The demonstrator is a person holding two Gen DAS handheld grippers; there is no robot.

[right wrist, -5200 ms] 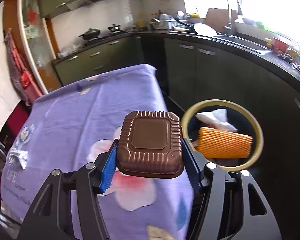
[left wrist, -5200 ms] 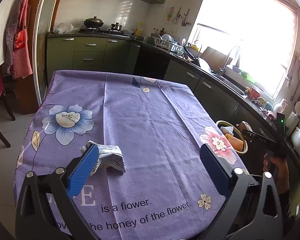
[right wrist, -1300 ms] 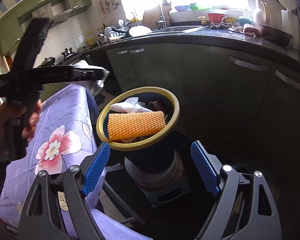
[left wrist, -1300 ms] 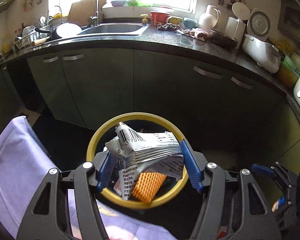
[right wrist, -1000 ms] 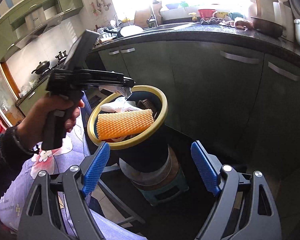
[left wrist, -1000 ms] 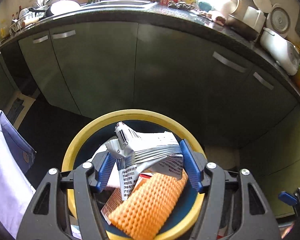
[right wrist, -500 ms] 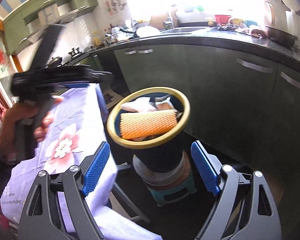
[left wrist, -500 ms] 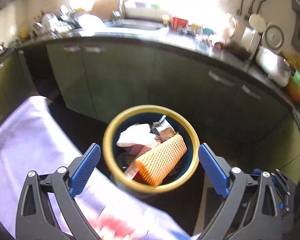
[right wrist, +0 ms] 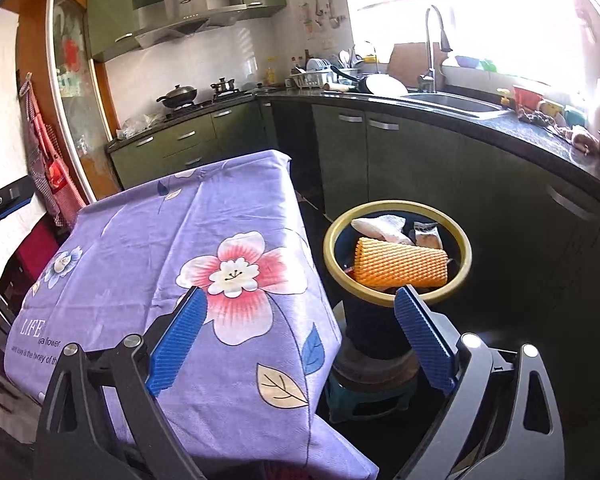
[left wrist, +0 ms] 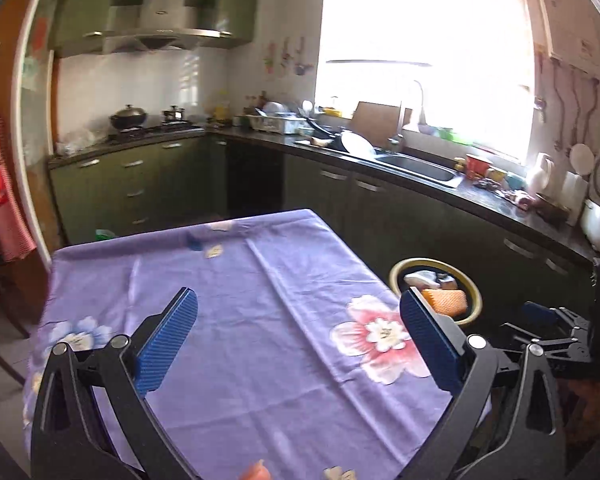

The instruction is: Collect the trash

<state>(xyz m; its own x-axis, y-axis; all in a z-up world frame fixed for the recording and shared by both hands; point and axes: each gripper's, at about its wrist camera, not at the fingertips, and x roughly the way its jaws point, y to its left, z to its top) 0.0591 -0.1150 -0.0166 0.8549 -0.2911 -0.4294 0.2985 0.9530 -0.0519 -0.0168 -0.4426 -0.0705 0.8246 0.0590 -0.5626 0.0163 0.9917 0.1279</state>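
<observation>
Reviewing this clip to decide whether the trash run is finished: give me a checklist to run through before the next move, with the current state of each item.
1. Left gripper empty, jaws apart: ok.
2. Right gripper empty, jaws apart: ok.
3. Trash inside the bin, not hanging over the rim: ok; the orange foam net lies on top, white tissue and silver wrapper behind it.
4. No trash on the visible tablecloth: ok.
5. No trash on the near edge hidden behind the grippers: cannot tell.
6. Bin upright on its stool: ok.
</observation>
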